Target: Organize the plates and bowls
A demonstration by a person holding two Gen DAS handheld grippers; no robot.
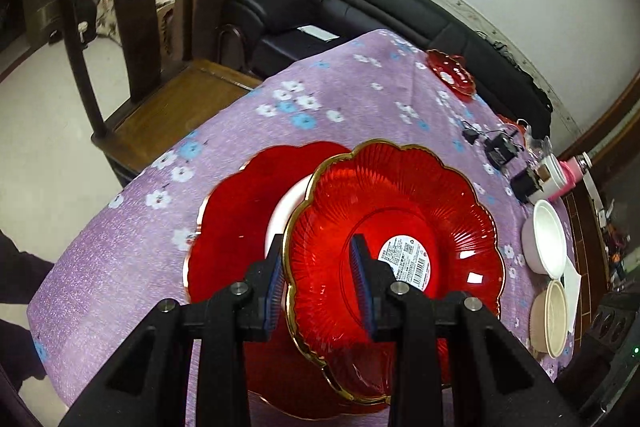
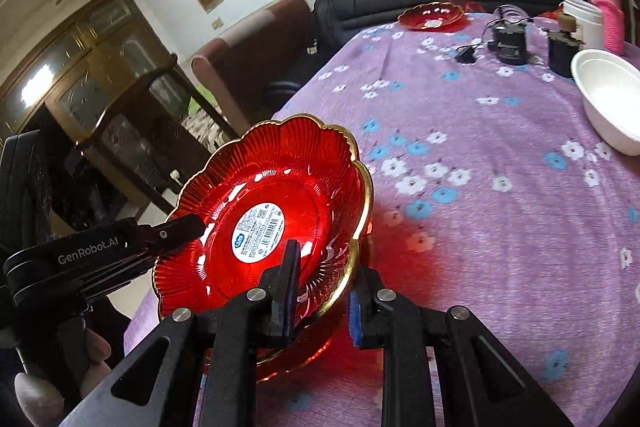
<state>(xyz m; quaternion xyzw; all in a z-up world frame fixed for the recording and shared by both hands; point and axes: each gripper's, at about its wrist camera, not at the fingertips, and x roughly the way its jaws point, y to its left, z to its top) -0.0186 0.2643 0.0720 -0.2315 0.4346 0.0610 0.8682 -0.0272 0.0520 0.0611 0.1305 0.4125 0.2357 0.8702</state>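
Observation:
A red glass plate with a scalloped gold rim and a white label (image 1: 394, 239) (image 2: 268, 211) is held tilted above a larger red plate (image 1: 240, 227) on the purple flowered tablecloth (image 1: 340, 107). My left gripper (image 1: 320, 279) straddles its near rim, one finger inside and one outside, with a visible gap between pads and glass. My right gripper (image 2: 324, 291) straddles the opposite rim the same way. The left gripper also shows in the right wrist view (image 2: 176, 231), a finger over the plate's edge. Whether either pair of pads presses the rim is unclear.
A small red dish (image 1: 452, 73) (image 2: 434, 15) sits at the table's far end. A white bowl (image 1: 546, 237) (image 2: 608, 99), a beige bowl (image 1: 554, 317), chargers with cables (image 2: 508, 41), a white cup (image 2: 582, 21) and a pink bottle (image 2: 610, 15) stand along the side. A wooden chair (image 1: 132, 27) stands beside the table.

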